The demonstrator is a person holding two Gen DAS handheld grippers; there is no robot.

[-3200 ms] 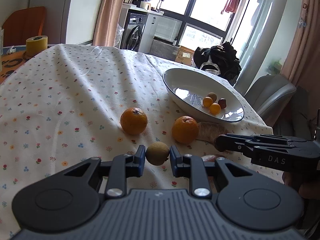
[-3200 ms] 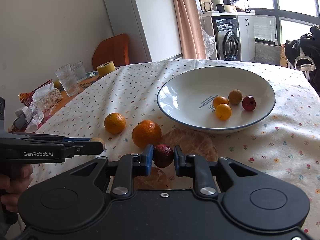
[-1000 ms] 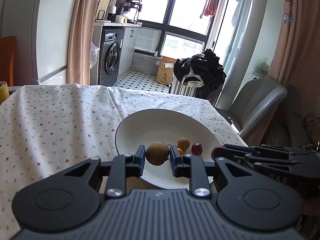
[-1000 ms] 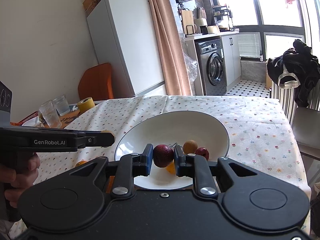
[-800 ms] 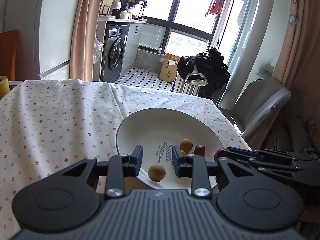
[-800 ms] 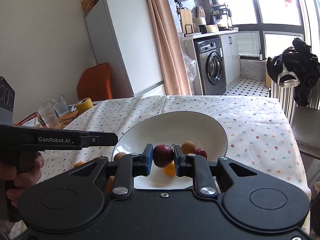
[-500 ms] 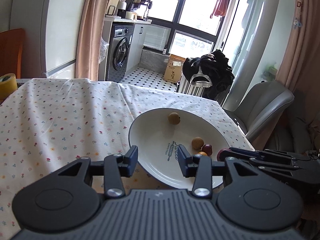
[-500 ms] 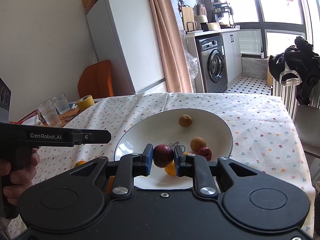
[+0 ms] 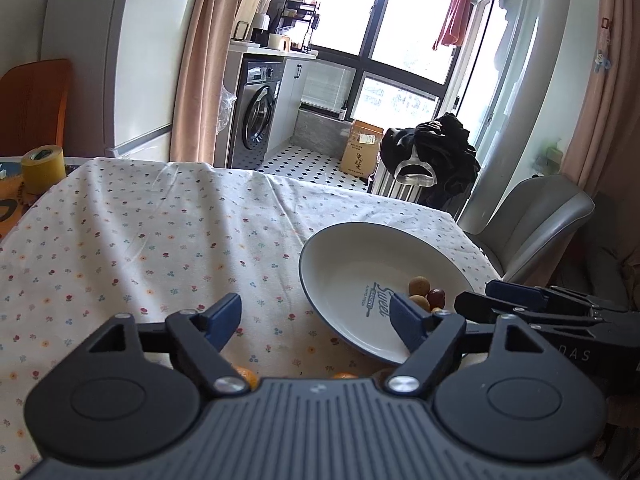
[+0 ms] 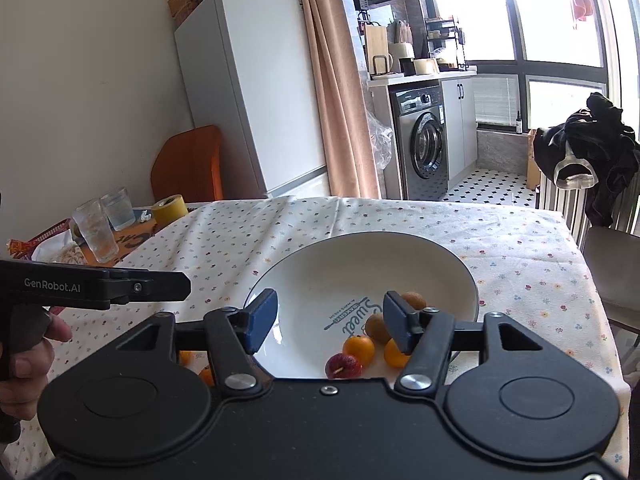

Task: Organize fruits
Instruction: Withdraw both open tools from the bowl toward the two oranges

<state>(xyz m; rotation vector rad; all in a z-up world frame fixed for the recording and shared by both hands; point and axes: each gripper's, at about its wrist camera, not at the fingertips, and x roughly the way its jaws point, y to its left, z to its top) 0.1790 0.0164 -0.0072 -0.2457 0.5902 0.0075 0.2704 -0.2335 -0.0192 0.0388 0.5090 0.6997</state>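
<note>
The bowl (image 10: 460, 276) sits on the tablecloth (image 10: 520, 248) ahead of the right gripper's fingers (image 10: 262, 314), small fruits (image 10: 358, 350) inside, between them. Two oranges (image 10: 192, 364) lie left of those fingers. Glasses (image 10: 96, 232) stand far left.

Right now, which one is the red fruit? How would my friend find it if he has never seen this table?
Look for the big white bowl on the flowery tablecloth. A little heap of small fruits sits inside, near the blue writing. The red fruit is at the near edge of that heap, next to an orange one; it is dark red, while those beside it are orange or brownish.
</note>
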